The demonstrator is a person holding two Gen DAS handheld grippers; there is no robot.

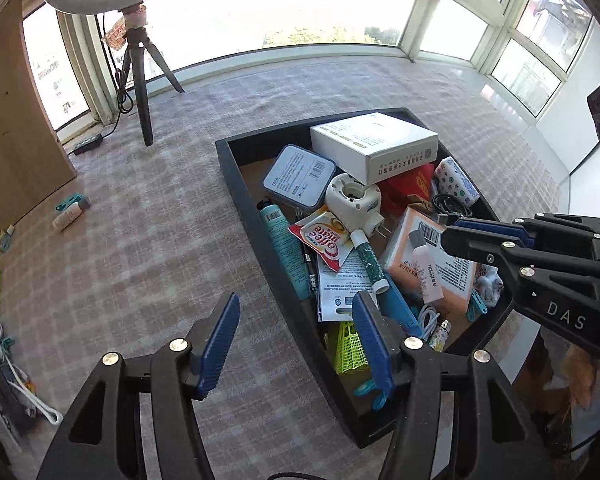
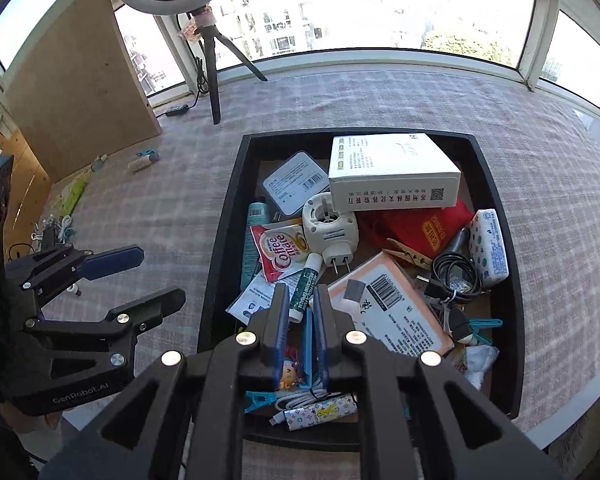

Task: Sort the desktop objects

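Tray on desk, crammed | left gripper wide, empty, over tray's edge | right gripper narrow gap, nothing pinched, above glue stick | I judge: drop straight, straddle stick, close mid-length.

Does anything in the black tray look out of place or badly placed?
Yes. Nothing in the tray is ordered. The white box lies tilted on other items, the creamer packet is crumpled, and the black cable lies tangled. Some small items lie outside on the cloth. I see no spill or damage.
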